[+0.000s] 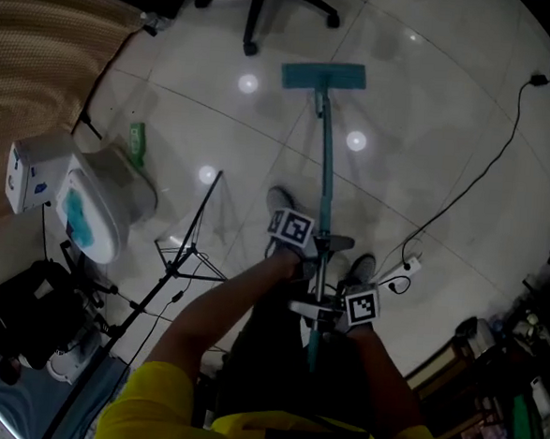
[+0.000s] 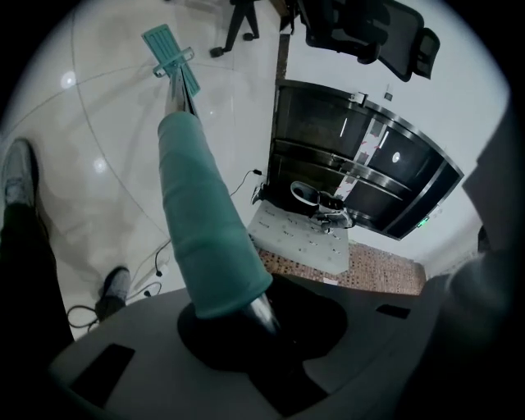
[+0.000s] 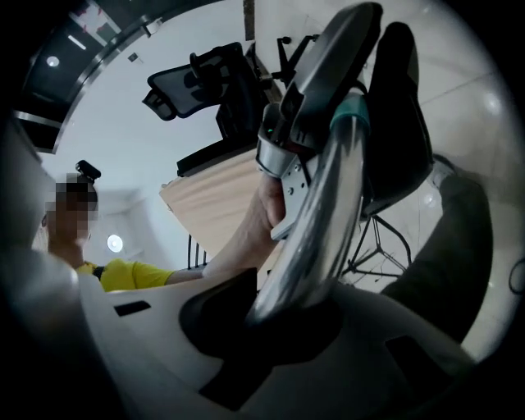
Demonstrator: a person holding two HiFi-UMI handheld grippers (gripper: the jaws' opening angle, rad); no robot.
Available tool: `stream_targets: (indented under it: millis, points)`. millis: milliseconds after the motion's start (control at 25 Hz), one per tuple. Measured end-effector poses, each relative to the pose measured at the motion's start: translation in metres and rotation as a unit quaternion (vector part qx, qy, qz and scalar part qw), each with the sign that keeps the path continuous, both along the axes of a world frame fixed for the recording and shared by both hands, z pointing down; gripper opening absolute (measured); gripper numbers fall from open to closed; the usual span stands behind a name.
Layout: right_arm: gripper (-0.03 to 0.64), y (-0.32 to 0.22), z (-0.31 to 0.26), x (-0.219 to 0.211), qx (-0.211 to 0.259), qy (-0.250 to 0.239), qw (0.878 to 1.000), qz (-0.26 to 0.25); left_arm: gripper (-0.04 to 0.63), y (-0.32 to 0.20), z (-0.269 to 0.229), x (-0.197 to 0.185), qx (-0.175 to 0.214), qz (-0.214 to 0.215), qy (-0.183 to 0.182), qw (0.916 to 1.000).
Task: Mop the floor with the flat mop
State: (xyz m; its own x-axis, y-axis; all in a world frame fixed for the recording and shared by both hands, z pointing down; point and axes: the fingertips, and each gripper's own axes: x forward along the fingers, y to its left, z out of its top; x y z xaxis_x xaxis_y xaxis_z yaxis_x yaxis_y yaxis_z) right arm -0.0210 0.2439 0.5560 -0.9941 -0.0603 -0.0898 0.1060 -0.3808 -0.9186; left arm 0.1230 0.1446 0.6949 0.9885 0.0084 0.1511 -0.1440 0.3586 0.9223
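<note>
Left tongs (image 1: pixel 312 247): clamped on the mop pole (image 1: pixel 326 161), on the metal just behind its teal foam sleeve (image 2: pixel 205 221).
Right tongs (image 1: pixel 323 311): clamped on the same pole, nearer my body, on bare chrome.
Flat mop head (image 1: pixel 324 76): lying flat on the tiled floor (image 1: pixel 432 122), ahead of my shoes and near the office chair base (image 1: pixel 271 12).
Progress: I see no wet streaks on the glossy tiles, so I cannot tell what is mopped. I judge most of the floor is left.
Watch: the power cable (image 1: pixel 490 163) lies to the right of the mop.

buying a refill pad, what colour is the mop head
Teal mop head, clearest in the head view.
</note>
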Motion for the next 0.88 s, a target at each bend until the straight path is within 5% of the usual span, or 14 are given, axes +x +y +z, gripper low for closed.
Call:
stream_targets:
  millis: [240,360,520,680,880]
  points:
    - [0.055,0.059,-0.032,0.035,-0.026,0.034,0.999,0.026,0.084,0.079,-0.046,0.045,-0.056,0.016,0.044,0.9973]
    - [0.059,0.022,-0.007,0.056,0.004,0.043,0.998,0.047,0.083,0.043,-0.03,0.068,-0.061,0.021,0.065,0.9958]
    - [0.074,-0.056,0.036,0.069,0.063,0.058,0.994,0.065,0.083,-0.037,0.011,0.082,-0.012,0.058,0.047,0.9971]
    - [0.071,-0.131,0.059,0.064,0.074,0.046,0.993,0.077,0.077,-0.119,0.026,0.082,0.008,0.052,0.06,0.9968]
    - [0.074,-0.132,0.027,0.059,0.052,0.014,0.993,0.109,0.077,-0.11,0.013,0.08,0.002,0.071,0.041,0.9966]
